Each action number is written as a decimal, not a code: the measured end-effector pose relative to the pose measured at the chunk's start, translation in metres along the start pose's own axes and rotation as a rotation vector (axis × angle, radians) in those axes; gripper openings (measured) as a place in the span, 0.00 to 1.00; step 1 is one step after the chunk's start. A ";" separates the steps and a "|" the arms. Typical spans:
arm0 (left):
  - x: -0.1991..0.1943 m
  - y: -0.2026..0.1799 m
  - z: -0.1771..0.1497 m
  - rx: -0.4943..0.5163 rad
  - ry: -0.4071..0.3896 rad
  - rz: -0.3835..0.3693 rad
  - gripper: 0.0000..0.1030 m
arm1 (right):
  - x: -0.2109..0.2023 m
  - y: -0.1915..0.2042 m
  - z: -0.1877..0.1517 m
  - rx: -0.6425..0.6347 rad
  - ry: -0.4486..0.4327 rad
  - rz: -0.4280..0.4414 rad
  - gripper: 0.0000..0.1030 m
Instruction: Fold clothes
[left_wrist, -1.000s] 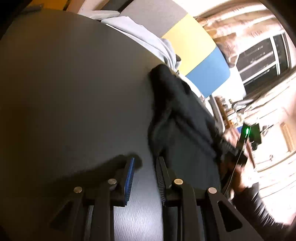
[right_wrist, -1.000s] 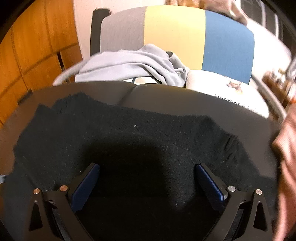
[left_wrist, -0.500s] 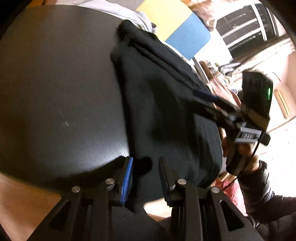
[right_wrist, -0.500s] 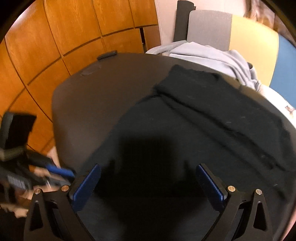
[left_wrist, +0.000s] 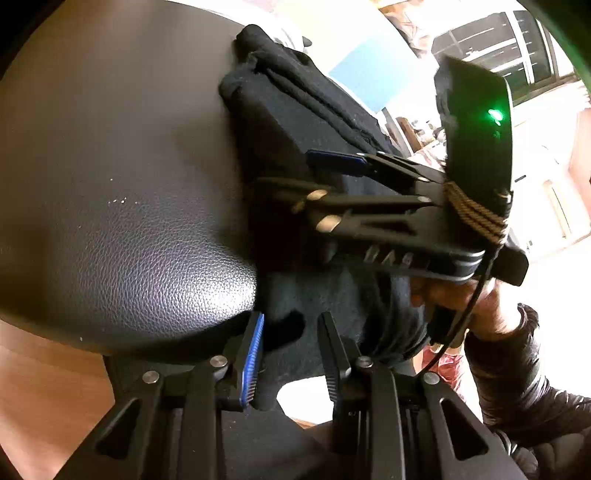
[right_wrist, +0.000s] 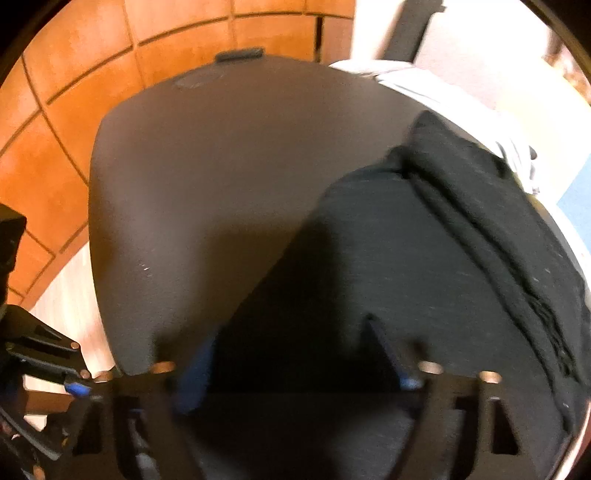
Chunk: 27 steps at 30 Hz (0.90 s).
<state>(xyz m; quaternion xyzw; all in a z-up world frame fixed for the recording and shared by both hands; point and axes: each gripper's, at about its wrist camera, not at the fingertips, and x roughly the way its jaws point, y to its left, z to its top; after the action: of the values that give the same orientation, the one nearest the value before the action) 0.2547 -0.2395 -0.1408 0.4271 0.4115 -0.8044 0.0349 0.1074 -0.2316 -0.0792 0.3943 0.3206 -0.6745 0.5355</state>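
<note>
both grippers have swung across since a second ago, and the black garment (right_wrist: 436, 258) now lies folded over on the right part of the dark leather table (left_wrist: 122, 192). right gripper (right_wrist: 295, 365) is blurred, its jaws just closing in from wide, still apart over the cloth (whether the pads touch it i cannot tell). left gripper (left_wrist: 291, 354) stands part open, a dangling corner of cloth between its fingers, opening slightly; grip unclear. garment's far edge is bunched into ridges.
</note>
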 end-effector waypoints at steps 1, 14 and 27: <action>0.000 0.000 0.000 0.004 0.000 0.002 0.29 | -0.004 -0.005 -0.003 0.009 -0.008 -0.008 0.62; 0.023 -0.024 0.041 0.032 -0.026 -0.069 0.32 | -0.038 -0.168 -0.122 0.592 -0.278 0.337 0.21; 0.090 -0.066 0.072 0.023 0.102 -0.329 0.41 | -0.031 -0.190 -0.163 0.788 -0.452 0.600 0.14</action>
<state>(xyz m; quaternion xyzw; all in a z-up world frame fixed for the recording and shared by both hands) 0.1236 -0.2187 -0.1422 0.3944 0.4678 -0.7813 -0.1231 -0.0434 -0.0353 -0.1291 0.4845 -0.2065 -0.6292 0.5717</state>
